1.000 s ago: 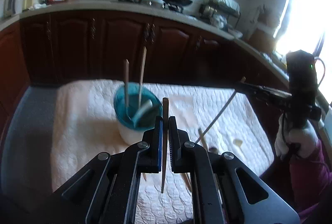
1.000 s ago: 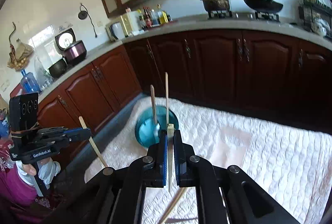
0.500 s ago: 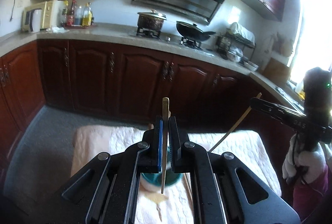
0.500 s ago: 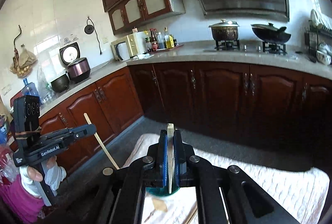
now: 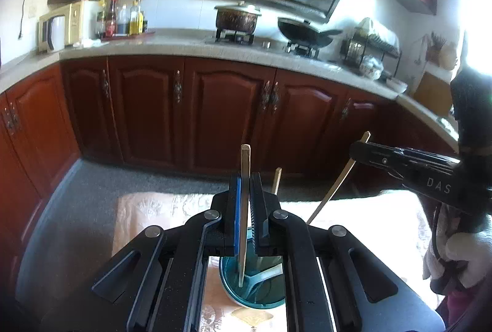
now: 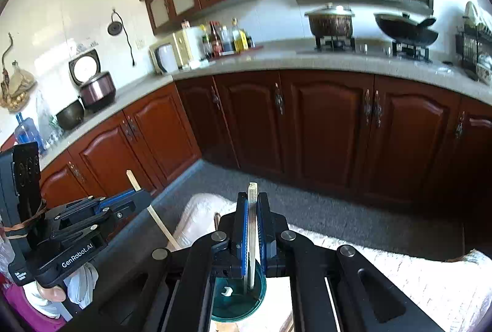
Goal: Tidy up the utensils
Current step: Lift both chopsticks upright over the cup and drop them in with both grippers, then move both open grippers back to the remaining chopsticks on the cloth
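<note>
Left wrist view: left gripper (image 5: 245, 209) held level above the teal cup (image 5: 252, 286), fingers pinched on a wooden chopstick (image 5: 245, 178) that stands near upright between the pads. Its lower tip hangs just inside the cup mouth, its top pokes out at 12 o'clock. Another stick (image 5: 276, 179) rises just behind the right finger. Cup sits on a quilted cloth (image 5: 153, 209). At 3 o'clock, right gripper (image 5: 356, 149) reaches in sideways, clamped on a tilted chopstick (image 5: 338, 178).

Right wrist view: right gripper (image 6: 252, 227) also over the cup (image 6: 236, 298), fingers closed on a pale chopstick (image 6: 252, 209) running vertically down toward the cup. Left gripper (image 6: 144, 199) at 9 o'clock, held by a hand (image 6: 50, 293), its chopstick (image 6: 150, 209) slanting.
</note>
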`<action>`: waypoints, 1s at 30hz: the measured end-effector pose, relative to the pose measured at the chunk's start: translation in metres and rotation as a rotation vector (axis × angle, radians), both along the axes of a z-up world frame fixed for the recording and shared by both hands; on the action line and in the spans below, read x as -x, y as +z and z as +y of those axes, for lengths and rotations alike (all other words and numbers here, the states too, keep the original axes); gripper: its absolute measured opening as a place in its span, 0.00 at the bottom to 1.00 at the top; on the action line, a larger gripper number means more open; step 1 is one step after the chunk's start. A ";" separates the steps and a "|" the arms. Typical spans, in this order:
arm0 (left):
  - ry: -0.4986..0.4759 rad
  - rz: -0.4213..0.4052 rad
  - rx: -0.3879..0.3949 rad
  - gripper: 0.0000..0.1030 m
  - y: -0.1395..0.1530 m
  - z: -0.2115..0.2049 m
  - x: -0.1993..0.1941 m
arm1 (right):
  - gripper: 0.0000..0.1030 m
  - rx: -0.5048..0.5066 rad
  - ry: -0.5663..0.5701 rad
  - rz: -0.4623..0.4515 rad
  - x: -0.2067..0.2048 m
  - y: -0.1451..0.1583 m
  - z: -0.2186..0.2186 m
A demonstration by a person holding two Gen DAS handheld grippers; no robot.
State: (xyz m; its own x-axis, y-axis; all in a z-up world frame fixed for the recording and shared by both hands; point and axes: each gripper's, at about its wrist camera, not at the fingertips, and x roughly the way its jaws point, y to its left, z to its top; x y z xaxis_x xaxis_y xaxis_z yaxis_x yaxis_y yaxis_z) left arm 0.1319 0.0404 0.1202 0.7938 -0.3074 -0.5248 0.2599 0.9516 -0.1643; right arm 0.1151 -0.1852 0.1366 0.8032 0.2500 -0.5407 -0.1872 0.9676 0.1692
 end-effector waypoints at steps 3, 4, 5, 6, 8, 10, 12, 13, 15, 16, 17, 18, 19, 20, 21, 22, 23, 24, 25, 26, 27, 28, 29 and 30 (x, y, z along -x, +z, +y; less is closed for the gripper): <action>0.005 0.032 -0.007 0.04 -0.014 -0.003 -0.006 | 0.05 -0.005 0.010 0.039 -0.010 -0.016 0.000; 0.006 0.043 -0.008 0.04 -0.018 -0.005 -0.008 | 0.05 -0.009 0.015 0.054 -0.014 -0.021 0.000; 0.006 0.050 -0.011 0.04 -0.022 -0.005 -0.010 | 0.05 -0.013 0.019 0.066 -0.017 -0.025 0.000; 0.006 0.059 -0.014 0.04 -0.026 -0.007 -0.011 | 0.05 -0.017 0.021 0.081 -0.021 -0.030 0.000; 0.003 0.076 -0.017 0.04 -0.033 -0.009 -0.013 | 0.05 -0.024 0.023 0.105 -0.026 -0.041 -0.001; 0.002 0.094 -0.022 0.04 -0.039 -0.011 -0.016 | 0.05 -0.035 0.023 0.129 -0.030 -0.052 -0.002; 0.003 0.114 -0.024 0.04 -0.047 -0.012 -0.018 | 0.05 -0.049 0.018 0.137 -0.032 -0.060 -0.006; 0.005 0.121 -0.023 0.04 -0.049 -0.013 -0.019 | 0.05 -0.059 0.015 0.135 -0.032 -0.061 -0.007; 0.012 0.125 -0.019 0.04 -0.051 -0.012 -0.019 | 0.05 -0.091 0.014 0.141 -0.033 -0.061 -0.012; 0.015 0.126 -0.017 0.04 -0.051 -0.011 -0.020 | 0.05 -0.105 0.016 0.145 -0.033 -0.061 -0.014; 0.018 0.130 -0.012 0.04 -0.051 -0.010 -0.020 | 0.06 -0.114 0.016 0.148 -0.033 -0.061 -0.016; 0.021 0.134 -0.008 0.04 -0.051 -0.009 -0.021 | 0.06 -0.117 0.013 0.149 -0.032 -0.061 -0.017; 0.022 0.140 -0.001 0.04 -0.051 -0.008 -0.021 | 0.10 -0.123 0.009 0.149 -0.031 -0.061 -0.019; 0.024 0.143 0.004 0.04 -0.051 -0.008 -0.021 | 0.17 -0.130 0.006 0.149 -0.030 -0.061 -0.021; 0.027 0.146 0.008 0.05 -0.050 -0.007 -0.021 | 0.23 -0.136 0.005 0.149 -0.028 -0.061 -0.021; 0.029 0.148 0.010 0.05 -0.050 -0.006 -0.021 | 0.29 -0.144 0.003 0.149 -0.026 -0.061 -0.023; 0.029 0.150 0.012 0.07 -0.050 -0.005 -0.021 | 0.29 -0.147 0.003 0.151 -0.025 -0.062 -0.025; 0.031 0.151 0.015 0.11 -0.050 -0.005 -0.020 | 0.29 -0.147 0.003 0.154 -0.024 -0.062 -0.024; 0.030 0.151 0.017 0.14 -0.049 -0.004 -0.019 | 0.29 -0.147 0.001 0.157 -0.022 -0.063 -0.025; 0.030 0.149 0.019 0.22 -0.048 -0.003 -0.018 | 0.29 -0.147 0.000 0.159 -0.019 -0.064 -0.026; 0.029 0.147 0.022 0.28 -0.047 -0.003 -0.016 | 0.29 -0.149 -0.001 0.161 -0.018 -0.064 -0.026; 0.028 0.146 0.025 0.30 -0.046 -0.002 -0.014 | 0.29 -0.153 -0.003 0.161 -0.015 -0.064 -0.027; 0.027 0.144 0.026 0.31 -0.045 -0.002 -0.012 | 0.29 -0.156 -0.005 0.161 -0.013 -0.065 -0.028; 0.027 0.141 0.026 0.33 -0.043 -0.001 -0.009 | 0.29 -0.162 -0.009 0.159 -0.009 -0.065 -0.030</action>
